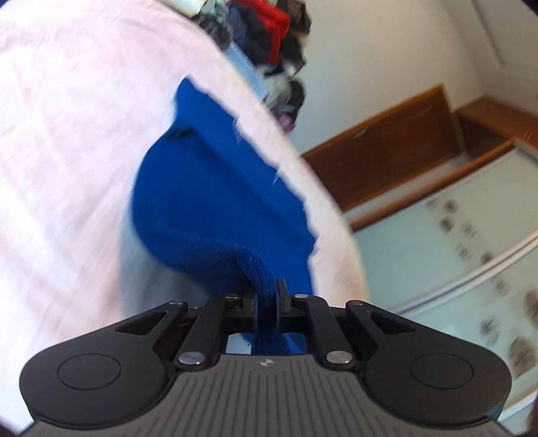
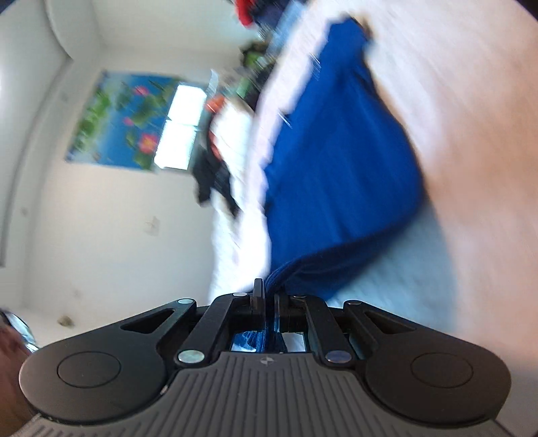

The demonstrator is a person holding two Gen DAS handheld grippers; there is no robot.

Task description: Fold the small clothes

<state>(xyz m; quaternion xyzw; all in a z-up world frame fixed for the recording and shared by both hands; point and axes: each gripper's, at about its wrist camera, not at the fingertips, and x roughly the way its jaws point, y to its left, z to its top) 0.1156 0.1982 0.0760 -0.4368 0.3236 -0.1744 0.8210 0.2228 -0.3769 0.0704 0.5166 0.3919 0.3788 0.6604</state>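
Claws (image 1: 265, 290) (image 2: 269, 295) pinch blue cloth (image 1: 215, 201) (image 2: 336, 151) — bkgd blurred.

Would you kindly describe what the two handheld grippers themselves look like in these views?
Both look identical. The left gripper and right gripper have matte black linkage arms with silver rivets, two rounded black lobes bearing circular discs, short flat black fingers, and a grey ribbed centre panel with a small logo. No cables show.

A: Where is the garment (image 1: 215, 188) relative to the bed (image 1: 67, 134)?
B: It lies on the bed, near its edge, with one end raised off it. A clothes pile (image 1: 269, 30) sits at the bed's far end
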